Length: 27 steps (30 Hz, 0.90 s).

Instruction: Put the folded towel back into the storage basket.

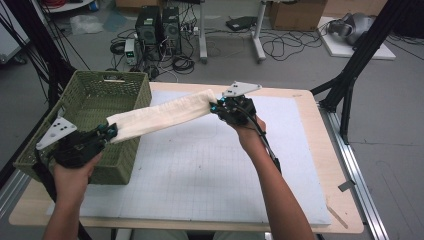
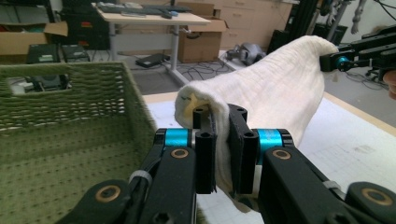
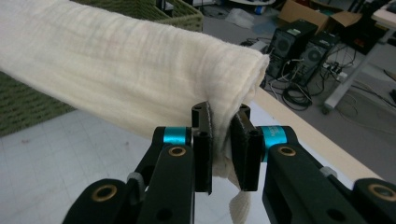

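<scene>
A cream folded cloth (image 1: 160, 114) hangs stretched in the air between my two grippers, above the table's left half. My left gripper (image 1: 111, 132) is shut on its near-left end, right by the green basket (image 1: 131, 165). In the left gripper view the cloth (image 2: 275, 88) is pinched between the jaws of that gripper (image 2: 221, 149), and the right gripper (image 2: 343, 60) grips the far end. My right gripper (image 1: 215, 106) is shut on the cloth's far-right end. In the right gripper view the cloth (image 3: 121, 70) runs off to the left from the right gripper (image 3: 222, 148).
The green woven basket stands on the table's left edge, its inside (image 2: 60, 158) bare where it shows. A white gridded mat (image 1: 210, 165) covers the tabletop. Beyond the table lie computer towers (image 1: 157, 25), cables and boxes on the floor.
</scene>
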Available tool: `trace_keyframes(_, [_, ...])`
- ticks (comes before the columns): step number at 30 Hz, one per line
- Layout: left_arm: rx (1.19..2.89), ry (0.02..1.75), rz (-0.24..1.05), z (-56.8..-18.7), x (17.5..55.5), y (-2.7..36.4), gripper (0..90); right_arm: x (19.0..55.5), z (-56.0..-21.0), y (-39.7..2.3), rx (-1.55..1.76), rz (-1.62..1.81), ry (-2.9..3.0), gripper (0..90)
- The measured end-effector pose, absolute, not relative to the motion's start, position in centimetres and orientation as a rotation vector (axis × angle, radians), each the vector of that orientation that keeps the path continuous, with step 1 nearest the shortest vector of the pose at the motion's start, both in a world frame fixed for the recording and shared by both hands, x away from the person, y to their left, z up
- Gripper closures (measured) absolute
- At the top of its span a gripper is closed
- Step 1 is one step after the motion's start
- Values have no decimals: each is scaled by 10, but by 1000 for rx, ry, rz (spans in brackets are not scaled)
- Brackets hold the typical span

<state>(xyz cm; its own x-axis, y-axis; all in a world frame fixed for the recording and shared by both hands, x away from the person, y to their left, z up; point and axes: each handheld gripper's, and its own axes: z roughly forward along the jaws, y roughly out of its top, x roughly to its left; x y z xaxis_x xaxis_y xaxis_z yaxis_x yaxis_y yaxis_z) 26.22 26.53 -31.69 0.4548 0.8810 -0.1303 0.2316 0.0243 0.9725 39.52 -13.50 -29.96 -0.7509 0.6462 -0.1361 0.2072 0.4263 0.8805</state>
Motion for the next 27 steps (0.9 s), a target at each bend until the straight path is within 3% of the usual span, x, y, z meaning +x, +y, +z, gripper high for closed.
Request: trace_keyframes(27, [1335, 1162, 758, -312, 237, 341, 824, 425, -289, -45, 571, 1530, 2220, 808])
